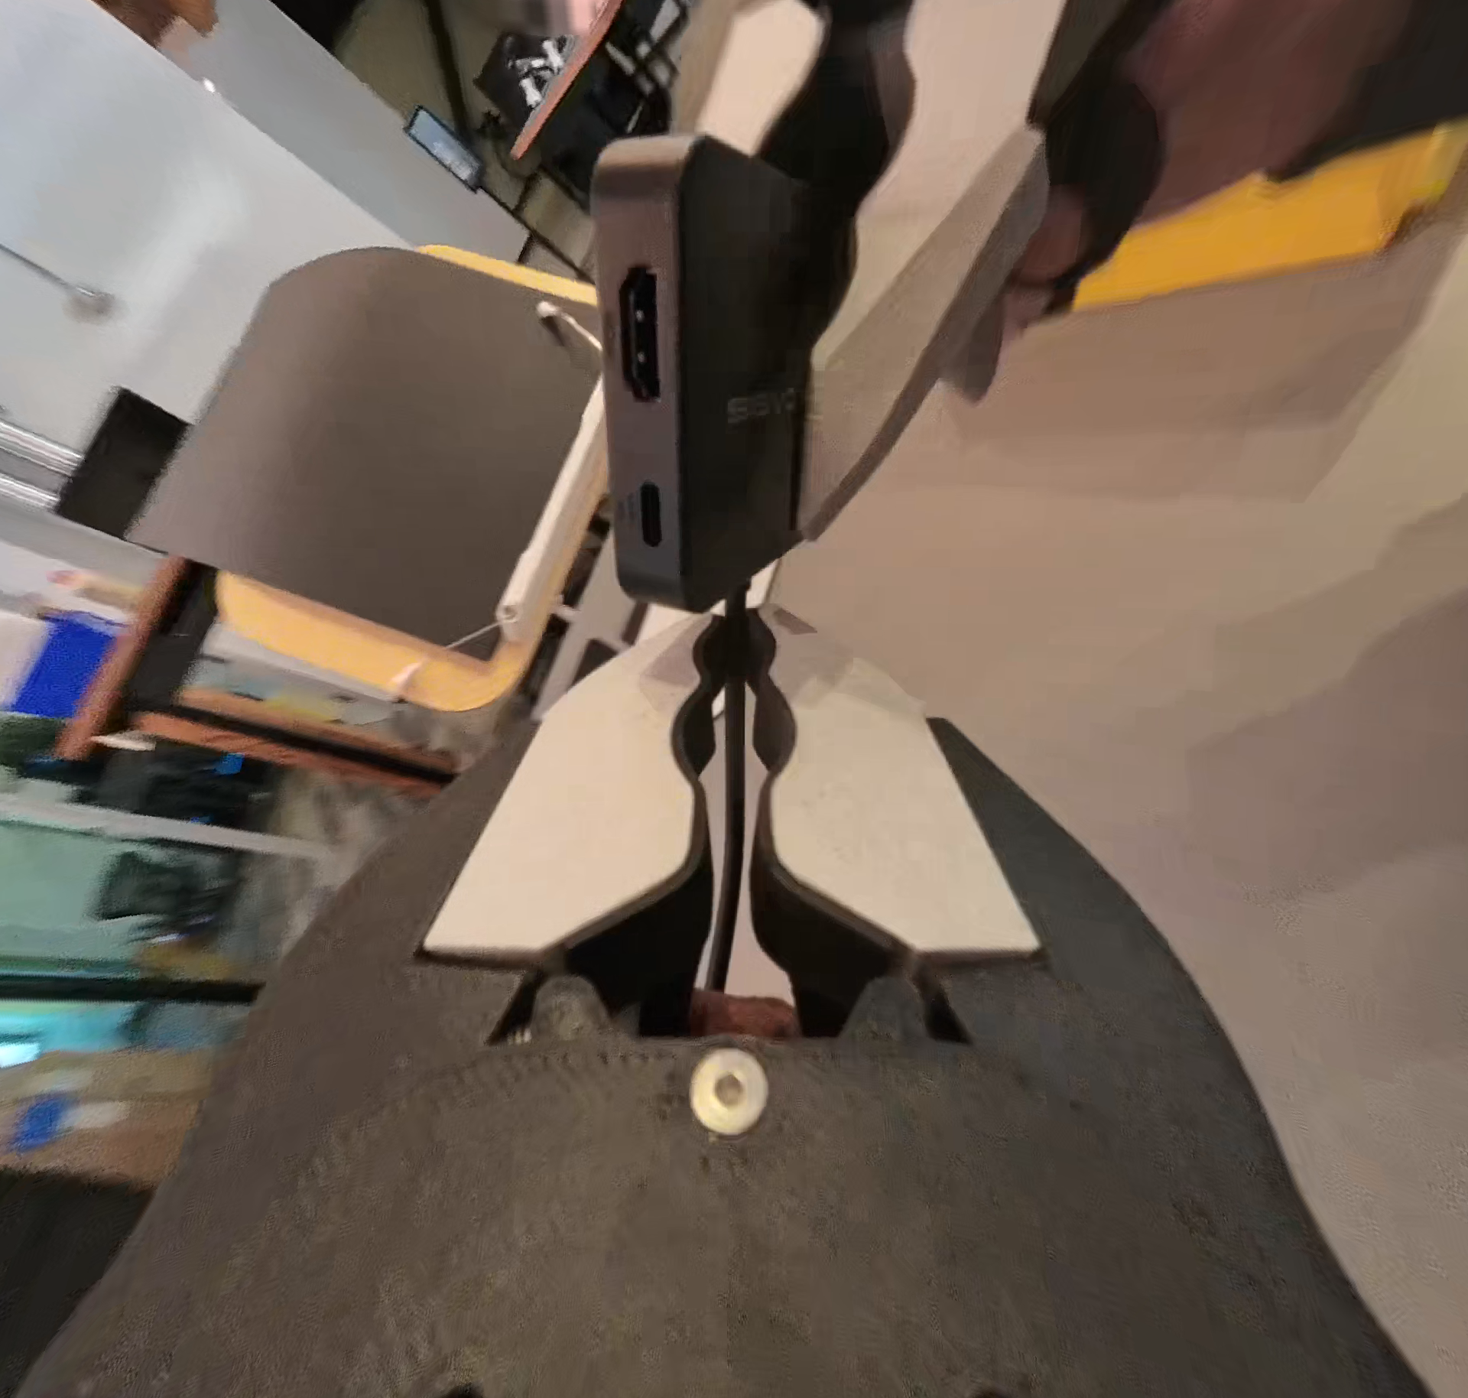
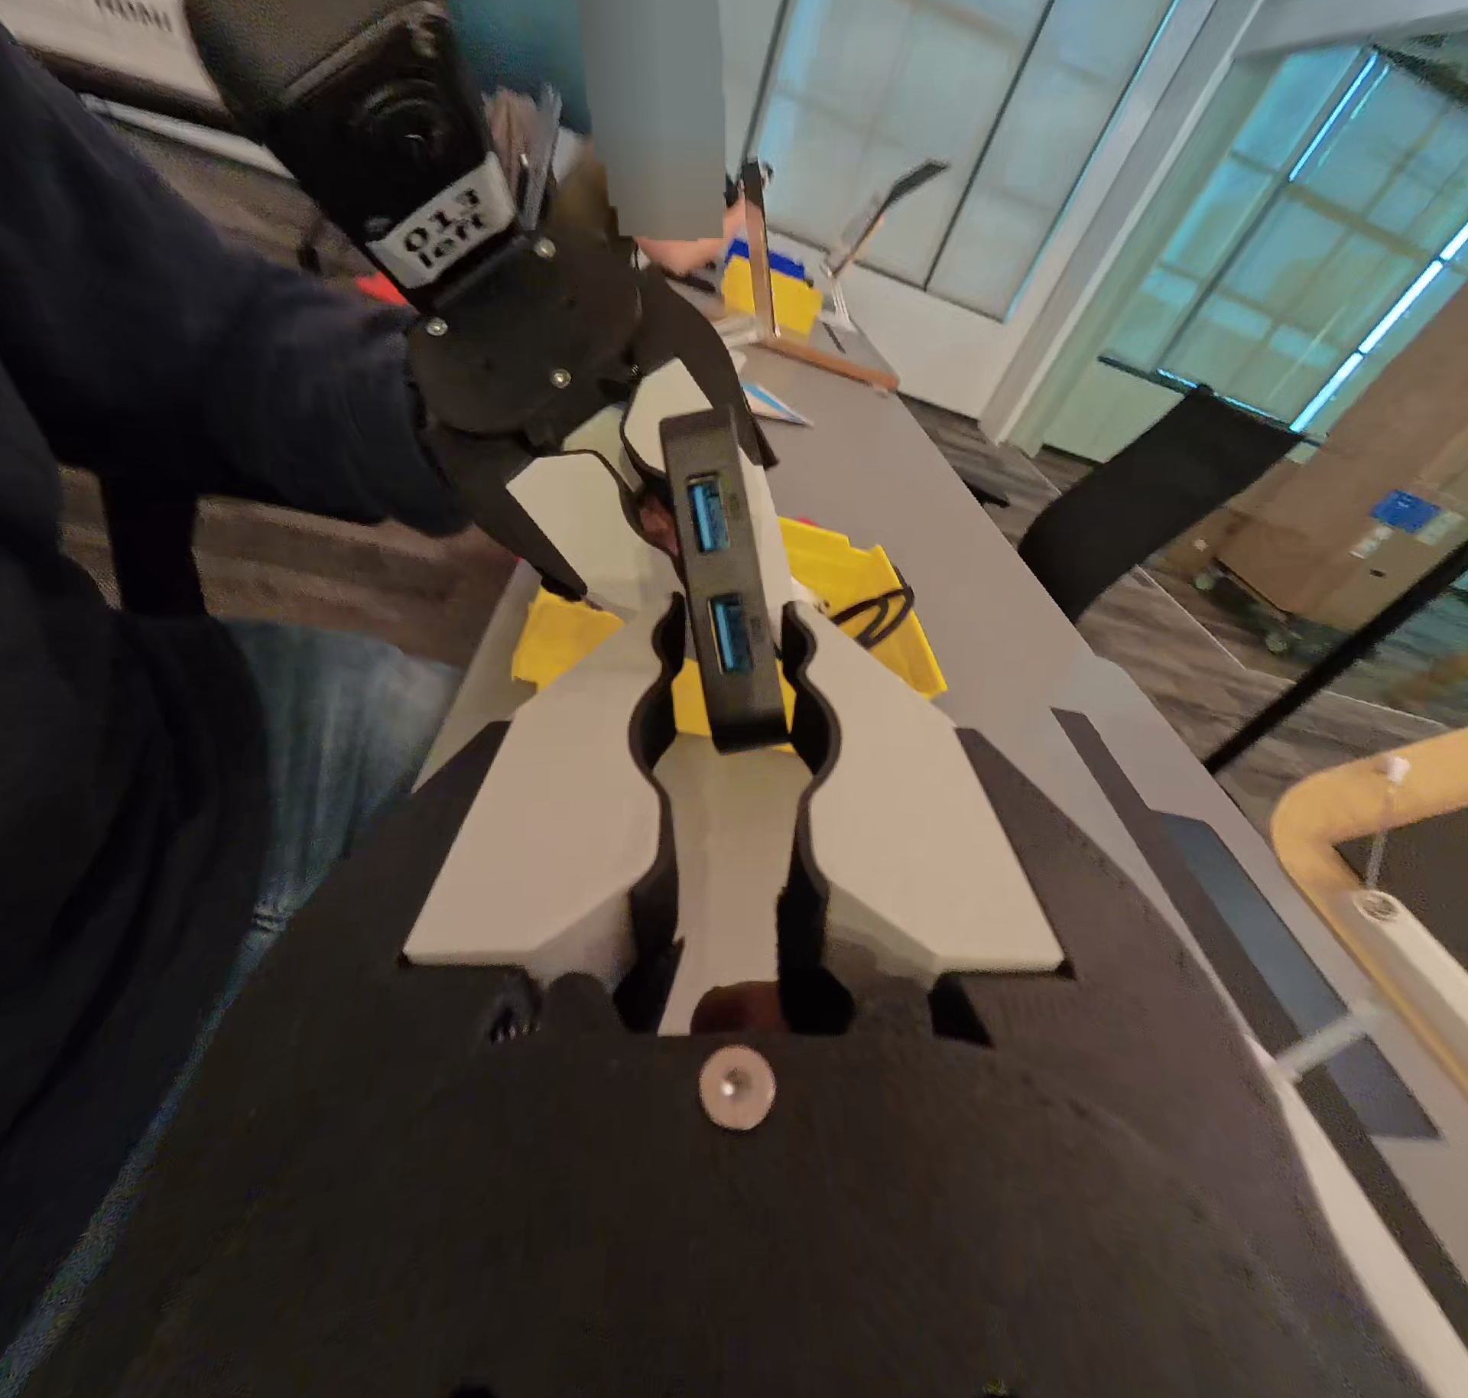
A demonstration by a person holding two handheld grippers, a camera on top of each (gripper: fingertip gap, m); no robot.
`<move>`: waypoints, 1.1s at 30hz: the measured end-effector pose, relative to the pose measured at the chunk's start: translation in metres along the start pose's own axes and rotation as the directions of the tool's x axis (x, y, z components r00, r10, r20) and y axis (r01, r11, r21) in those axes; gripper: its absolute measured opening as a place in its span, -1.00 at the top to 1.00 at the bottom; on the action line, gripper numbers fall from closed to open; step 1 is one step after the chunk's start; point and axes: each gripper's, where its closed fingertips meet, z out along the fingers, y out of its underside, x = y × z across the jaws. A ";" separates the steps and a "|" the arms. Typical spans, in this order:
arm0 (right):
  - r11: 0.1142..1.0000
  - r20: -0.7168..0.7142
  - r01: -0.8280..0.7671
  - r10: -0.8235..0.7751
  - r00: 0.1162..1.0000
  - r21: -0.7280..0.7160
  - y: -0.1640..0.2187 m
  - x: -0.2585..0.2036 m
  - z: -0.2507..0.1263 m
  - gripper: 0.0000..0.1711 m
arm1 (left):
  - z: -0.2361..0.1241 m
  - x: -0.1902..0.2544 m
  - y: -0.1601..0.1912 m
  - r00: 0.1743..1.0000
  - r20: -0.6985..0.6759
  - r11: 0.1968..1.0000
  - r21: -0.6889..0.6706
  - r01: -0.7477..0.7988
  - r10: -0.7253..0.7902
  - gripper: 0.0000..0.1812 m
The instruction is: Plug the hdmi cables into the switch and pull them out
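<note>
1. Your left gripper [image 1: 735, 645] is pressed together on a thin black cable [image 1: 729, 819]. The cable runs between the two pale fingers [image 1: 588, 827] and goes up into the bottom end of the switch [image 1: 699, 374].
2. In the left wrist view the switch is a small dark grey box, held in the air just beyond the fingertips of your left gripper. It stands on its end, and its narrow side faces the camera. On that side you see one wide port in the upper part and one small oval port in the lower part. Both ports have no plug in them.
3. Your right gripper [image 2: 735, 645] pinches the switch [image 2: 727, 589] by its two flat faces, near its lower end. The tips of the fingers [image 2: 874, 788] touch it on both sides.
4. In the right wrist view the other narrow side of the switch shows two blue ports, one above the other. Nothing is plugged in them.
5. The same view shows your left gripper [image 2: 635, 502] farther off, behind the switch, with a dark sleeve [image 2: 198, 374] behind it.
6. Under the switch stands a yellow bin [image 2: 866, 605] on a long grey table [image 2: 913, 502]. A black cable [image 2: 882, 613] lies in the bin.
7. A chair with a yellow frame [image 1: 357, 446] stands to the left in the left wrist view.
</note>
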 end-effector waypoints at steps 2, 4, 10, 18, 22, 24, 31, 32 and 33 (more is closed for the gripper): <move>0.991 -0.026 0.049 -0.052 0.998 -0.121 0.008 0.001 0.001 0.70 | 0.001 0.000 0.005 0.996 0.023 0.994 -0.059 -0.087 0.088 0.96; 0.964 -0.040 0.118 -0.131 0.991 -0.237 0.017 0.001 0.003 0.66 | 0.002 0.006 0.007 0.992 0.010 0.989 -0.083 -0.126 0.127 0.96; 0.880 -0.075 0.223 -0.279 0.957 -0.419 0.033 0.001 0.009 0.87 | 0.005 0.007 0.011 0.987 0.017 0.982 -0.108 -0.154 0.157 0.96; 0.798 -0.225 0.177 -0.363 0.904 -0.576 0.065 0.033 -0.016 0.87 | -0.016 -0.017 0.026 0.998 0.004 0.995 -0.080 -0.062 0.063 0.58; 0.716 -0.242 0.124 -0.386 0.890 -0.687 0.104 0.040 -0.034 0.86 | -0.060 -0.069 0.075 0.991 0.131 0.978 -0.208 -0.003 0.031 0.57; 0.683 -0.246 0.094 -0.383 0.891 -0.724 0.124 0.041 -0.039 0.86 | -0.090 -0.084 0.114 0.988 0.156 0.951 -0.307 0.045 0.004 0.56; 0.497 -0.167 0.070 -0.416 0.894 -0.865 0.194 0.040 -0.056 0.87 | -0.160 -0.060 0.230 0.986 0.132 0.842 -0.516 0.155 -0.100 0.57; 0.496 -0.161 0.067 -0.402 0.901 -0.866 0.199 0.037 -0.055 0.87 | -0.158 -0.046 0.234 0.991 0.088 0.852 -0.506 0.132 -0.101 0.58; 0.497 -0.159 0.065 -0.395 0.905 -0.865 0.202 0.036 -0.054 0.87 | -0.155 -0.034 0.239 0.995 0.055 0.854 -0.509 0.103 -0.087 0.58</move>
